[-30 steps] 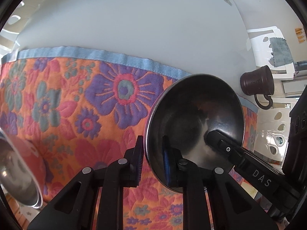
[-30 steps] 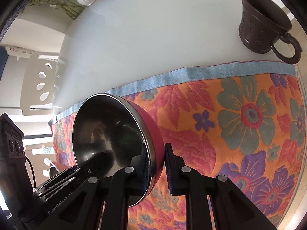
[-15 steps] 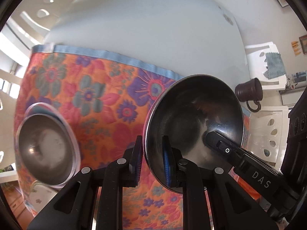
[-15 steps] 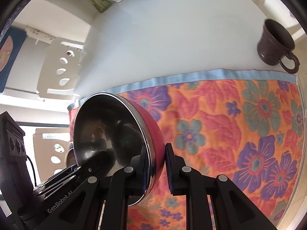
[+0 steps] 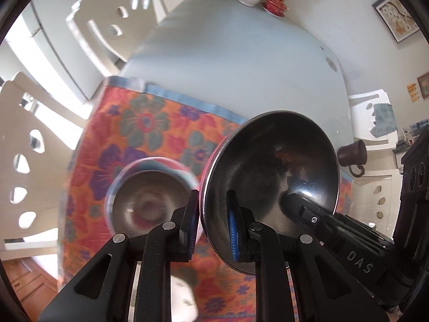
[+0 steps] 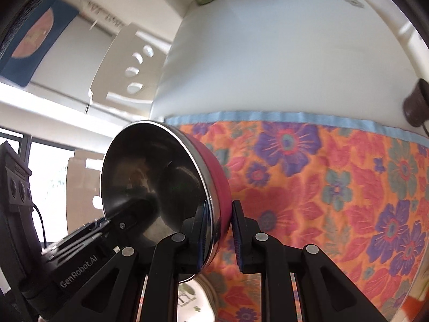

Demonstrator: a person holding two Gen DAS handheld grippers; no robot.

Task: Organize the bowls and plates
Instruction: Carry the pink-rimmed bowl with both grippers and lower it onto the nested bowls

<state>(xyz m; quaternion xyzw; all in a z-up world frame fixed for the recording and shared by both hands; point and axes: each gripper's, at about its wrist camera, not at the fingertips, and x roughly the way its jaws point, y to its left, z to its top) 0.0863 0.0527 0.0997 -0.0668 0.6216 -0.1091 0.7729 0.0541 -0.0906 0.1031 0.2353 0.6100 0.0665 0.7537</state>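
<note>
My left gripper [image 5: 211, 225] and right gripper [image 6: 220, 237] both pinch the red bowl's [image 6: 217, 177] rim; another bowl [image 5: 150, 193] sits on the floral cloth [image 6: 335, 187].

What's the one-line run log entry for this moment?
left gripper: shut on pink bowl rim | right gripper: shut on same bowl | bowl: tilted, airborne | second bowl: on floral cloth

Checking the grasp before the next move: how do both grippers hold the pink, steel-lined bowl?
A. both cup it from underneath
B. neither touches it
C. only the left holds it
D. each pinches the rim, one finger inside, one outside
D: the left gripper and right gripper each clamp the rim of the pink, steel-lined bowl, one finger inside, one outside.
</note>
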